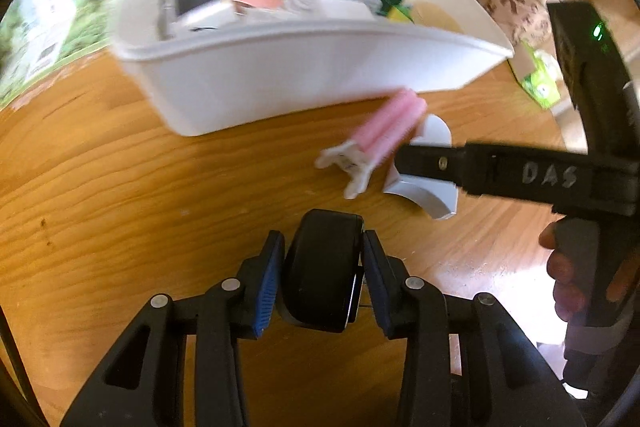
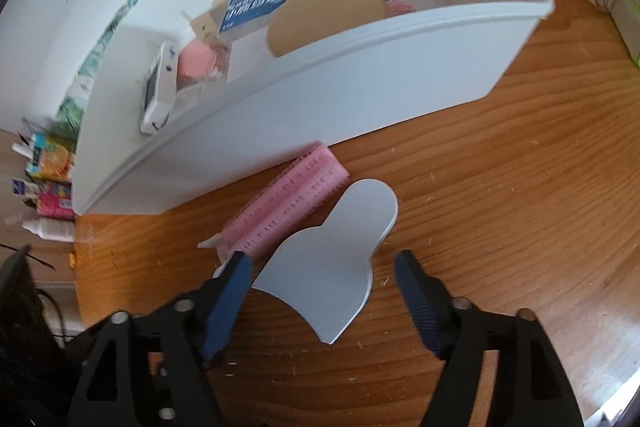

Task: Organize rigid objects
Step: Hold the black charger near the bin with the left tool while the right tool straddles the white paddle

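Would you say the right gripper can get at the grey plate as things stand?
Probably yes. The right gripper is open with the grey plate lying between its fingers on the table. Nothing covers it, though the pink roller sits close beside the left finger and could get pinched too.

From my remote seat, I read "DAS" hand-lettered in pale strokes on the right gripper's [image 1: 404, 157] black arm. Print on the blue box [image 2: 266, 3] in the white bin [image 2: 360, 67] stays illegible to me.

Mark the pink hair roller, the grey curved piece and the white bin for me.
pink hair roller [image 2: 280, 211]: right wrist view, middle of its ribbed barrel.
grey curved piece [image 2: 324, 267]: right wrist view, its flat face.
white bin [image 1: 280, 83]: left wrist view, front wall.
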Demonstrator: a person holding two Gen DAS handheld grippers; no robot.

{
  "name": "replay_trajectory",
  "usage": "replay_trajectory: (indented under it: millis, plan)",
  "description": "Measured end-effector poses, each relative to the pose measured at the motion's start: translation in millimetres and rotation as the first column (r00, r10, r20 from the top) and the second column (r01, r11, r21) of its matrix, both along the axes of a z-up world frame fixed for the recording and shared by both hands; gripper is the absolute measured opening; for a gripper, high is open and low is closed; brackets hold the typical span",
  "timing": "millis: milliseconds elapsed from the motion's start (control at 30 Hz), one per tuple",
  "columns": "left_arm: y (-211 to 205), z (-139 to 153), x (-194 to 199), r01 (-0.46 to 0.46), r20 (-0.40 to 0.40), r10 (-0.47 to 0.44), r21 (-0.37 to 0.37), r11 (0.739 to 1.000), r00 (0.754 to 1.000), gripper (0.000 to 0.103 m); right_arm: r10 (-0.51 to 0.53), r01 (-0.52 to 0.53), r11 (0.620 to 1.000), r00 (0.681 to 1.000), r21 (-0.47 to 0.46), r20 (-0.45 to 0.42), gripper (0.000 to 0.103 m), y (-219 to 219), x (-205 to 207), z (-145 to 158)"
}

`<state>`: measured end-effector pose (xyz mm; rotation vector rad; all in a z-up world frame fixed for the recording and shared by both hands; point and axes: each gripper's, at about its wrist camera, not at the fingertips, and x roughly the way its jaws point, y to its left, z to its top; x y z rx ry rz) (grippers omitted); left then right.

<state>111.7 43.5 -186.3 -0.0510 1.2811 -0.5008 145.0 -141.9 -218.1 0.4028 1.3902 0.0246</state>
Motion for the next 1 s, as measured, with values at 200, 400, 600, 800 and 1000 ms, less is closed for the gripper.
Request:
replay_trajectory:
  millis: [200, 400, 600, 800, 1000]
  plan:
    - [31, 13, -8, -0.072, 0.015, 0.073, -0.049, 0.996, 0.997, 0.042, 0.078, -0.085, 0.987, 0.995, -0.133, -0.058, 0.080, 27, 1, -4]
    - [48, 22, -14, -0.124, 0.022, 0.126, -0.088, 0.988, 0.992, 0.042, 0.130, -0.139, 0.964, 0.990, -0.225, -0.058, 0.080, 44, 1, -1]
    - [52, 22, -15, -0.152, 0.023, 0.155, -0.095, 0.984, 0.988, 0.042, 0.156, -0.165, 0.953, 0.986, -0.255, -0.057, 0.080, 67, 8, 1]
    - [56, 24, -13, -0.178, 0.026, 0.181, -0.090, 0.980, 0.983, 0.043, 0.171, -0.181, 0.965, 0.983, -0.190, -0.064, 0.066, 66, 12, 0]
    - [55, 27, -10, -0.201, 0.028, 0.204, -0.076, 0.977, 0.979, 0.043, 0.176, -0.184, 0.971, 0.982, -0.152, -0.067, 0.066, 56, 13, -3]
